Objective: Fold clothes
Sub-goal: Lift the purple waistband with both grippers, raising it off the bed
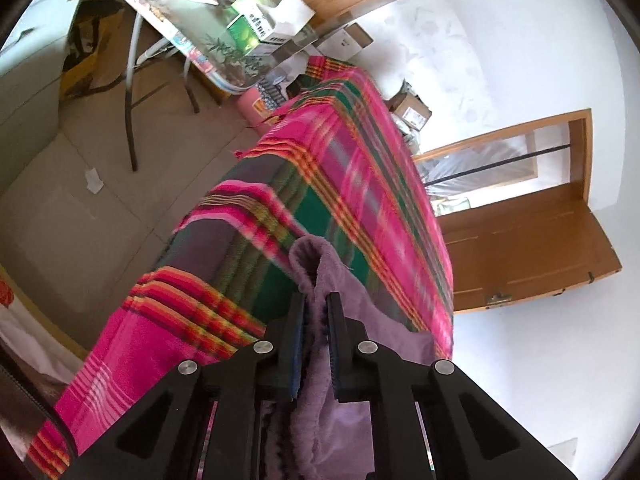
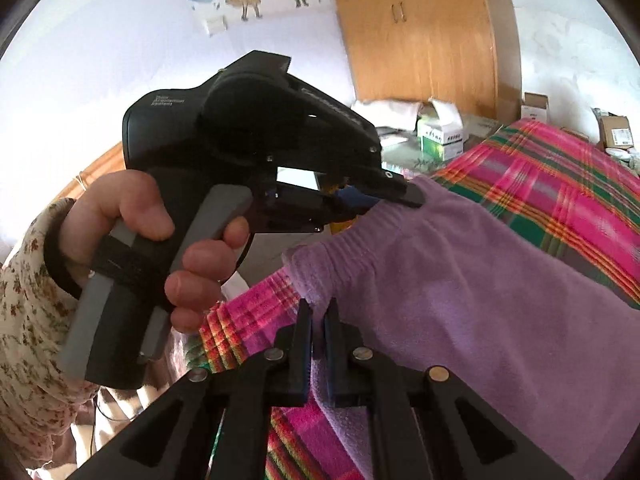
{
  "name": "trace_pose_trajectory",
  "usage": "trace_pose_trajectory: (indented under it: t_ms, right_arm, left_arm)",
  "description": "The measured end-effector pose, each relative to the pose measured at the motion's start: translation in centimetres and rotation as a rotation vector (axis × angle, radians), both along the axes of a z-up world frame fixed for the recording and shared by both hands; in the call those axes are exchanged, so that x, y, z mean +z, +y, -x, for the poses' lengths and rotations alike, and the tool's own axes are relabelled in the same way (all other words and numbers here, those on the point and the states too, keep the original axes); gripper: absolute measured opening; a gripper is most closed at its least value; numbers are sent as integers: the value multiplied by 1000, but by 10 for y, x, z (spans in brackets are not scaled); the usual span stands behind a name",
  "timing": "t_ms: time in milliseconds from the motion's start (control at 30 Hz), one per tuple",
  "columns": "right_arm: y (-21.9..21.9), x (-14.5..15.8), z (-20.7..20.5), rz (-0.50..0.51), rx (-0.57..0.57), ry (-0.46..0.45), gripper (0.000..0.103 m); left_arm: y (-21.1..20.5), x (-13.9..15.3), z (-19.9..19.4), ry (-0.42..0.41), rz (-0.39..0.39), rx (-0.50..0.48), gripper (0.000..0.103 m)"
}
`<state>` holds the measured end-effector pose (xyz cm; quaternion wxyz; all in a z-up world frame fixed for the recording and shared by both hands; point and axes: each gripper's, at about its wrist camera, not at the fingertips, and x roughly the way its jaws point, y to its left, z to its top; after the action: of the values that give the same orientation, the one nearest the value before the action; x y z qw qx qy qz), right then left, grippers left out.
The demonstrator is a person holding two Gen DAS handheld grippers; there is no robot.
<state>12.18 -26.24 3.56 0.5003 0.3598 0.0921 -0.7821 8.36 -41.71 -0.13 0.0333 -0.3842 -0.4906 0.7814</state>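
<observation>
Left wrist view first: the left tool (image 1: 316, 312) has its two black fingers pressed in on a thick ridge of the purple fleece garment (image 1: 320, 264), and the fabric bunches up right between the blue pads. That is a firm pinch on the cloth. Below it runs the pink plaid cloth (image 1: 352, 168) covering the counter, stretching away toward a cluttered glass table (image 1: 192, 40) and a wooden door (image 1: 520, 232) off to the right.

Over to the right wrist view: the right tool (image 2: 318, 320) is nearly closed too, nipping the near edge of the purple fleece garment (image 2: 460, 280) just under the elastic waistband. The garment spreads flat to the right across the pink plaid cloth (image 2: 540, 168). Further along that waistband, the left tool (image 2: 400, 196) bites the far corner, a hand (image 2: 160, 240) in a floral sleeve (image 2: 28, 280) wrapped round its grip.

So both corners of the waistband look taken, and the step in hand seems to be the start of a fold. The next move probably calls for lifting both tools together, keeping the edge taut between them, and carrying it over toward the far end of the garment without letting either pinch slip on that thick pile.
</observation>
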Motion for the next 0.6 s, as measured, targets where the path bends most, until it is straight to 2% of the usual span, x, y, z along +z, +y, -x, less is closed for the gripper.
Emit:
trace_pose_trajectory:
  t_ms: [200, 400, 600]
  right_arm:
    - [21, 22, -12, 54, -30, 66, 5]
    - [61, 44, -15, 127, -87, 88, 5]
    - [103, 57, -15, 172, -162, 107, 5]
  left_arm:
    - [26, 31, 1, 47, 39, -22, 11]
    - [61, 64, 12, 110, 65, -79, 11]
    - [97, 80, 27, 140, 62, -142, 11]
